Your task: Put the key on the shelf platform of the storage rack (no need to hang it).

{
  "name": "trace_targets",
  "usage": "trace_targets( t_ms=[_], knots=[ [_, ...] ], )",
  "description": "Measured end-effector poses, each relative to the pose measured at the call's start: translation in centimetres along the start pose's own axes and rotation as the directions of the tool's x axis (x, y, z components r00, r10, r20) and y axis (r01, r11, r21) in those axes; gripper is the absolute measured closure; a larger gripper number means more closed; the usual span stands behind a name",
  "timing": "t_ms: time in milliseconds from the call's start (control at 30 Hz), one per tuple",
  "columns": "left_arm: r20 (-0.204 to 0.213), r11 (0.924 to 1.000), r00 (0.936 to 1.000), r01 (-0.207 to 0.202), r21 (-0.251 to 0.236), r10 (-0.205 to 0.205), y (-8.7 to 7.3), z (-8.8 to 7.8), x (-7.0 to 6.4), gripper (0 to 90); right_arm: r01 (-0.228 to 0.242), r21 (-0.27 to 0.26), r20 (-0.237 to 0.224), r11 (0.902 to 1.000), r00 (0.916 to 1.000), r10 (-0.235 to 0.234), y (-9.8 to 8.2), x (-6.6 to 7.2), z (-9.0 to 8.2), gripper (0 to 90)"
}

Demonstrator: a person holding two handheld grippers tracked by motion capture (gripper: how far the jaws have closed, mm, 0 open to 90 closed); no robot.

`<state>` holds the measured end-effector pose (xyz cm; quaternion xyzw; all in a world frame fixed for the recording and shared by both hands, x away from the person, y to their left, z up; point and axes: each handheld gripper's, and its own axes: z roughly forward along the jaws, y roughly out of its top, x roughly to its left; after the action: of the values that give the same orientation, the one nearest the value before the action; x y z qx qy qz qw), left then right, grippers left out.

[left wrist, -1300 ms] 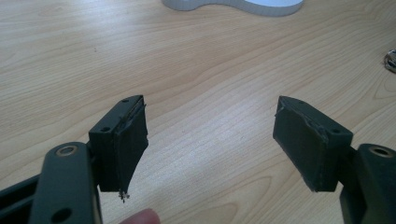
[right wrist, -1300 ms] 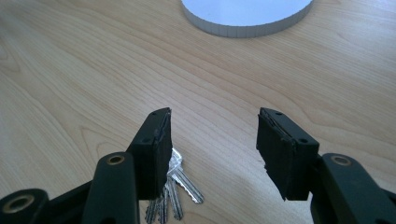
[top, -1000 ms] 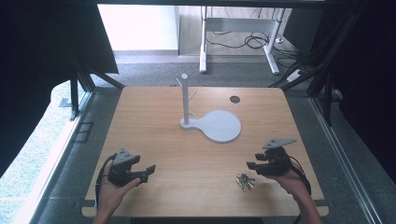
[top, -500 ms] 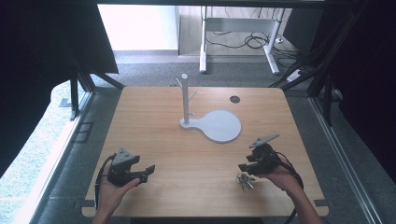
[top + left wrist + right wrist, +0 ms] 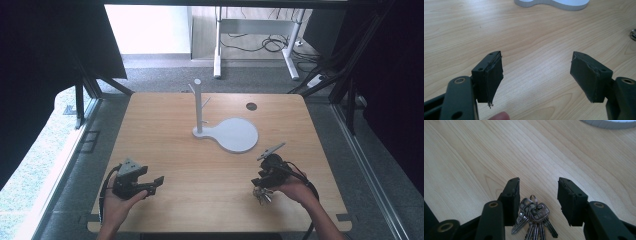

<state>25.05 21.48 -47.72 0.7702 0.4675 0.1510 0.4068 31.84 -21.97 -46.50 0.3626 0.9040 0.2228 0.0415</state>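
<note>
A bunch of silver keys (image 5: 535, 216) on a ring lies flat on the wooden table (image 5: 165, 135), near its front right. My right gripper (image 5: 538, 192) hangs just over the keys (image 5: 261, 194), its jaws either side of them and apart from them; the jaws have just been closing. The pads do not touch the keys. My left gripper (image 5: 536, 75) rests at the front left (image 5: 150, 182), held low over bare wood, jaws wide open with nothing between them. A white stand (image 5: 199, 107) with pegs rises from a round white base (image 5: 235, 135) at mid-table.
A small dark round hole (image 5: 251, 106) sits in the table's far right part. A white desk frame and cables stand on the floor beyond the table's far edge. Dark curtains flank both sides.
My right gripper has moved left and slightly down onto the keys, and its jaws have narrowed around them. The left gripper has stayed where it was.
</note>
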Motion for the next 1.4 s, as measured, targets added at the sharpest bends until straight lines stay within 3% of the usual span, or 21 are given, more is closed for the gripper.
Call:
trace_targets(
  t_ms=[333,1000,1400],
  knots=[
    [-0.001,1.0,1.0,0.0,-0.004,0.0,0.0,-0.1,0.0,26.4,-0.006,0.074,0.0,0.9973,1.0,0.006,0.0,-0.2,1.1,59.8],
    [-0.006,1.0,1.0,-0.001,-0.003,0.001,0.0,-0.2,0.1,26.4,0.011,0.129,-0.009,0.9916,0.9999,-0.01,0.0,-0.3,2.2,67.6],
    [-0.006,0.9999,1.0,-0.004,-0.01,0.004,0.1,-0.4,0.1,26.4,-0.002,0.166,-0.02,0.9862,0.9998,0.006,0.0,-0.3,2.5,75.5]
  ],
)
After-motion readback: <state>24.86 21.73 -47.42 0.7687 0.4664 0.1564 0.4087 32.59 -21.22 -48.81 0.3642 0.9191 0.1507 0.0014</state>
